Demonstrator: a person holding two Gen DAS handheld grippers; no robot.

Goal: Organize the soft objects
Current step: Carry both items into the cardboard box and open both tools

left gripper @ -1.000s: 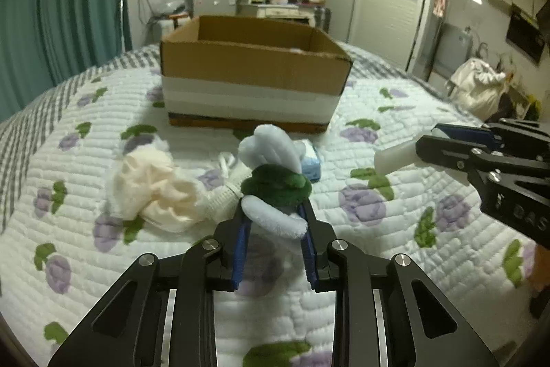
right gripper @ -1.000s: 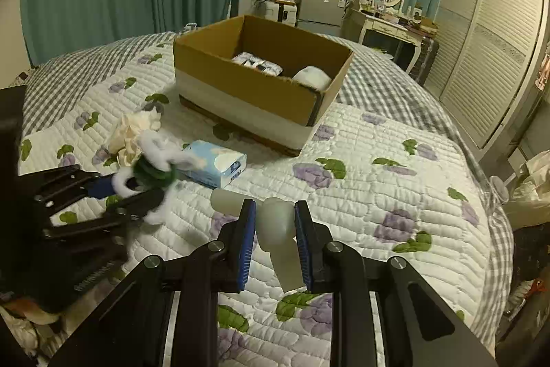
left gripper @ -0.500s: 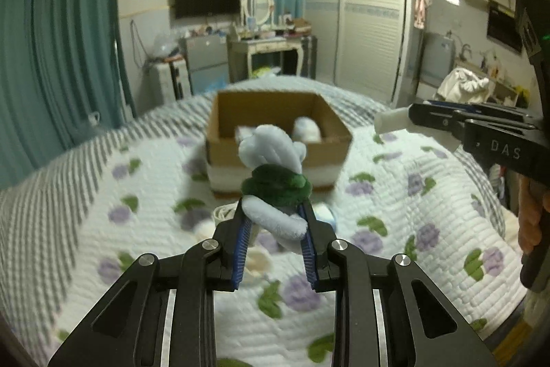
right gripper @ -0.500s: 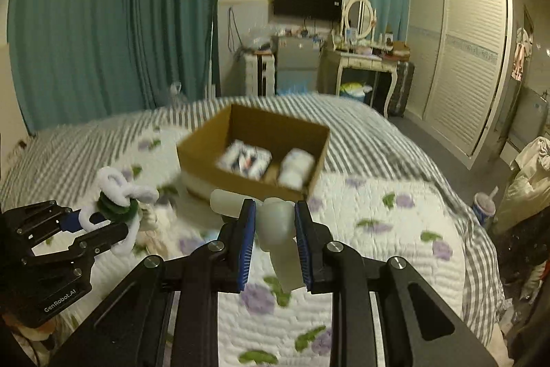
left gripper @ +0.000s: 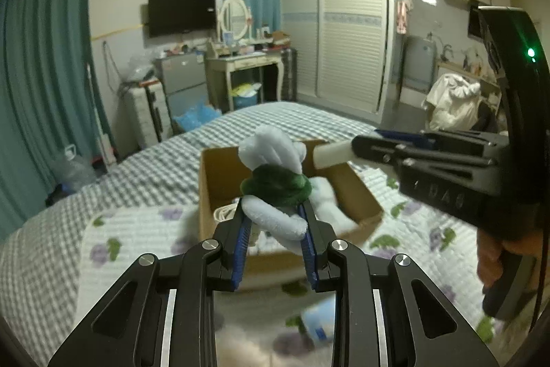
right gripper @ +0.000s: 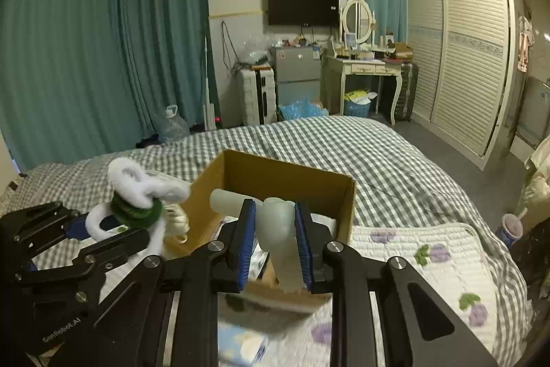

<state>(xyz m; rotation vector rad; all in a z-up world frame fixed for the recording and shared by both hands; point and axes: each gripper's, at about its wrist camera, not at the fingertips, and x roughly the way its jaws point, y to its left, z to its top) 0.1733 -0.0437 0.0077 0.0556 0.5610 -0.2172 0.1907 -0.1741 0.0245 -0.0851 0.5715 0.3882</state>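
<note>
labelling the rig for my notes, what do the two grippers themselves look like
Both are matte black metal frames with triangular cut-outs, silver screw heads and blue ribbed pads lining the fingers. The left gripper shows white "GenRobot.AI" lettering in the right wrist view. The right gripper has embossed "DAS" lettering, a black handle with a green light, and a bare hand holding it.

A home bedroom: a bed with a grey-checked cover [right gripper: 343, 143] fills the foreground, beyond it teal floor-length curtains [right gripper: 86, 57], a white louvred sliding wardrobe [right gripper: 464, 57], a cream dressing table with an oval mirror [right gripper: 359, 64] and a black wall-mounted television [right gripper: 303, 5].
</note>
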